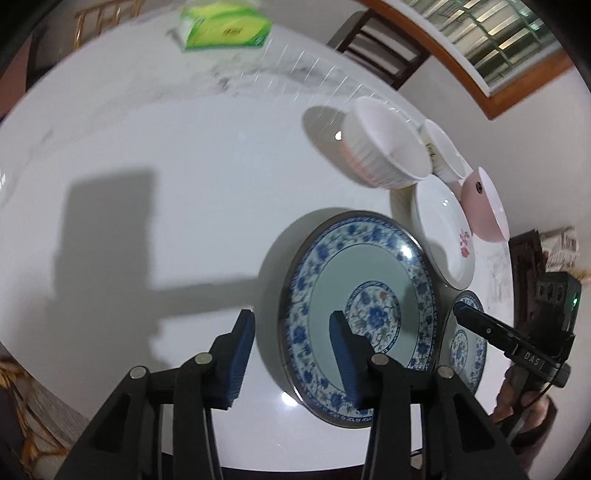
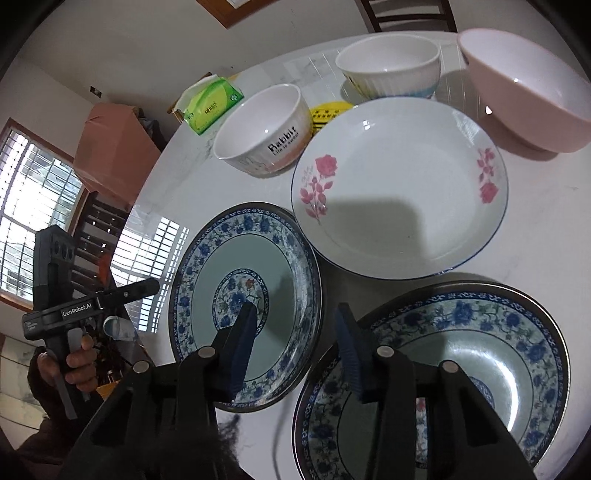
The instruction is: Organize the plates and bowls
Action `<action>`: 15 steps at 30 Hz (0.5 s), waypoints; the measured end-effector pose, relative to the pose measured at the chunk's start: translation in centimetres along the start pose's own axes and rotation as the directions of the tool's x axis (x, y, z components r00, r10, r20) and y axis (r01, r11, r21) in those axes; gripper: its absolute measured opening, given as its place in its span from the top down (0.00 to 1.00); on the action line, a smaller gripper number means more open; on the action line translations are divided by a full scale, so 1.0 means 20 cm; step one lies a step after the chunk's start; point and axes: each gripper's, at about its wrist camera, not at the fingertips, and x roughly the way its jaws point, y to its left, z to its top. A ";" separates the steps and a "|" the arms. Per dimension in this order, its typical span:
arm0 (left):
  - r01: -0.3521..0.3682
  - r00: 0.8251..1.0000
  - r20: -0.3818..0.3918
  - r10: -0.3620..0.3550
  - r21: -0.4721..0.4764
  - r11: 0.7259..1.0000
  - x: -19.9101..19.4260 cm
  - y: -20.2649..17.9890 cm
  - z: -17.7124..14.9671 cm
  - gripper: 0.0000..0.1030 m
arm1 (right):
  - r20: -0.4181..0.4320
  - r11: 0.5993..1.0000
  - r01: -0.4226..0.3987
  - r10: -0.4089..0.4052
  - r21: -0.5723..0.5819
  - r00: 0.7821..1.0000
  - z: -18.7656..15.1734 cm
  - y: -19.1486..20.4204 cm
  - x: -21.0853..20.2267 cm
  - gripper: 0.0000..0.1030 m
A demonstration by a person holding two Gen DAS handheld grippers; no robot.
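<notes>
Looking along the left gripper (image 1: 291,354), its jaws stand partly apart and straddle the near left rim of the blue plate (image 1: 360,314): one pad over the bare bench (image 1: 166,166) left of the plate, the other over the plate's pale centre. Neither pad can be seen pressing on the rim. Right of the blue plate lies a second blue plate (image 1: 466,345), smaller in this view, with the right gripper (image 1: 463,308) over it. Beyond the blue plate lie the rose plate (image 1: 443,229), a ribbed bowl (image 1: 384,146), a second white bowl (image 1: 445,151) and a pink bowl (image 1: 484,201). A green tissue pack (image 1: 225,27) lies far beyond it.

From the right wrist, the right gripper's (image 2: 297,334) jaws stand partly apart with nothing between them; the gap sits over bare bench between the blue plate (image 2: 245,280) and the second blue plate (image 2: 436,373). Beyond the blue plate lies the rose plate (image 2: 399,188), just beside it. Past that stand the lettered bowl (image 2: 264,127), the ribbed bowl (image 2: 389,68) and the pink bowl (image 2: 528,88). The tissue pack (image 2: 210,105) lies left of the lettered bowl. Left of the blue plate, a hand (image 2: 75,360) holds the left gripper (image 2: 142,288).
</notes>
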 end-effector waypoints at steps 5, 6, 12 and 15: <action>0.015 1.000 -0.024 -0.015 -0.015 1.000 0.04 0.04 -0.01 0.59 | -0.019 1.000 0.003 -0.003 0.001 1.000 0.03 0.00 0.03 0.63; 0.018 0.999 -0.028 -0.018 -0.017 1.000 0.05 0.04 -0.01 0.60 | -0.022 1.000 0.004 -0.004 0.003 1.000 0.04 0.00 0.03 0.63; 0.022 0.999 -0.048 -0.022 0.008 1.000 0.09 0.04 -0.02 0.72 | -0.045 1.000 0.015 -0.015 0.005 0.999 0.07 -0.02 0.07 0.68; 0.028 0.998 -0.061 -0.027 0.008 1.000 0.11 0.04 -0.02 0.76 | -0.058 1.000 0.017 -0.017 0.009 0.998 0.07 -0.03 0.09 0.70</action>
